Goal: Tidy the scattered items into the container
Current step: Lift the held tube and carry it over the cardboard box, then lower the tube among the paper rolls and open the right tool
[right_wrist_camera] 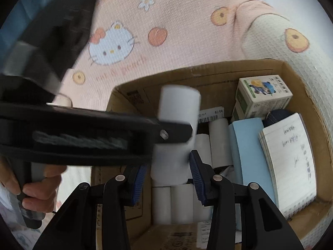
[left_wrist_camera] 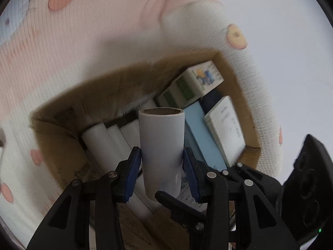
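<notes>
The left gripper [left_wrist_camera: 162, 166] pinches a roll [left_wrist_camera: 161, 145] over the box [left_wrist_camera: 62, 145]. The right gripper [right_wrist_camera: 169, 175] is spread, holding nothing. Many things are packed already; this roll still needs dropping in.

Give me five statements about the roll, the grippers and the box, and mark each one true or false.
1. The left gripper is shut on a white roll. True.
2. The roll is held above the cardboard box. True.
3. The box holds no other rolls. False: several white rolls already lie inside it.
4. The right gripper holds the notebook. False: the notebook lies inside the box, at its right side, and nothing grips it.
5. The small printed carton lies out on the patterned cloth. False: it sits inside the box, at the far right corner.
</notes>
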Tool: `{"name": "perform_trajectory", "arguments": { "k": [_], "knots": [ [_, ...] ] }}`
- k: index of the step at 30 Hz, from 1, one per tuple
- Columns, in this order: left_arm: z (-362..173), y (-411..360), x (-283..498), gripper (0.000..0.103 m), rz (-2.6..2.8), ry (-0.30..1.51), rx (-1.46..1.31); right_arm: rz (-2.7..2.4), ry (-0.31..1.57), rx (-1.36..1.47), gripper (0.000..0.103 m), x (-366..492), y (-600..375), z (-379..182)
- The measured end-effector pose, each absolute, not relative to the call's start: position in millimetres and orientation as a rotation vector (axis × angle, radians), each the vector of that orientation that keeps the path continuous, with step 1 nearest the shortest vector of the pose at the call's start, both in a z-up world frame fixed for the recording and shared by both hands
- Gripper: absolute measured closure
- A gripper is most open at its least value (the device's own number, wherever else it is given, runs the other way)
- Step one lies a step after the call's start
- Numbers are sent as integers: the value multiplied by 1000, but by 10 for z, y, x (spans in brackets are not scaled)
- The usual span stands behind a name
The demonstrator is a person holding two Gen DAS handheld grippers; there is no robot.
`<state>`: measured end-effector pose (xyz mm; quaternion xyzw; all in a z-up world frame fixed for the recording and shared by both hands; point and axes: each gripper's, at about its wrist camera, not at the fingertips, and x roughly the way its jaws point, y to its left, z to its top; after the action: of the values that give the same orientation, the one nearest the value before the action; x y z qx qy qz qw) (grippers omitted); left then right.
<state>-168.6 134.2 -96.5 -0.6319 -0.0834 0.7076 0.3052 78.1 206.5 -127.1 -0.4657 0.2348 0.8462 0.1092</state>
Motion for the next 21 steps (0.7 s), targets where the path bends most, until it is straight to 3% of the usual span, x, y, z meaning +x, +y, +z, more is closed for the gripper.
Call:
{"name": "perform_trajectory", "arguments": {
  "k": [21],
  "knots": [
    [-987, 1350, -1855, 57, 1906, -210, -1715, 2416, 887, -1412, 64, 648, 2373, -1566]
  ]
}}
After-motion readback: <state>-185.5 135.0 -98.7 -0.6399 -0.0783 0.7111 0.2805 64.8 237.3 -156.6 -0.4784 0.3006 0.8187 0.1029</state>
